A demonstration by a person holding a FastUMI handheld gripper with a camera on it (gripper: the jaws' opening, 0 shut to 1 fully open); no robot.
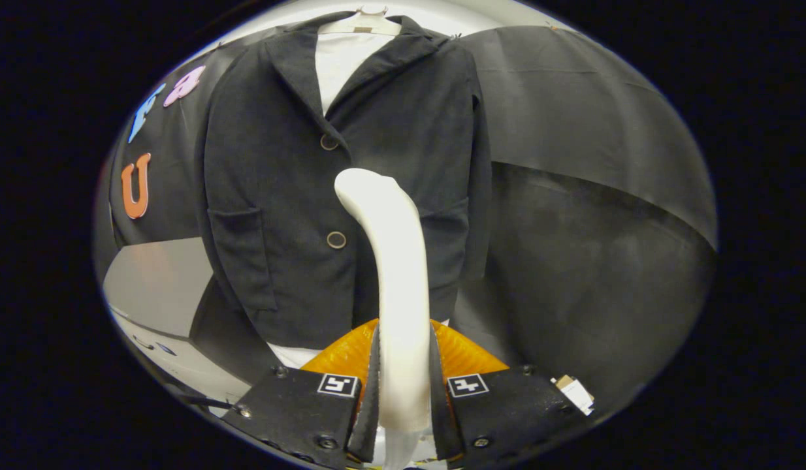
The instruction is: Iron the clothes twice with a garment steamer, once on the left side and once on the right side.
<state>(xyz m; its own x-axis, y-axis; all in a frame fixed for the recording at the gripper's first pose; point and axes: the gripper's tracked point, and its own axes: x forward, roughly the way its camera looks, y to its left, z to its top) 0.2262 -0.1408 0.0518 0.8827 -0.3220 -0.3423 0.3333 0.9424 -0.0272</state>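
White steamer clamped by gripper, before dark jacket.

White steamer upright btwn jaws; dark jacket hangs buttoned just beyond.

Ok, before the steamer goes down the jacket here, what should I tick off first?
1. Tool shut on the steamer: ok, both fingers press its handle.
2. Steamer head aimed at the jacket: ok.
3. Head touching the cloth: cannot tell.
4. Jacket hanging straight on its hanger: ok.
5. Steam coming out: cannot tell.
6. Buttons in the steamer's path: ok, they lie beside the head.
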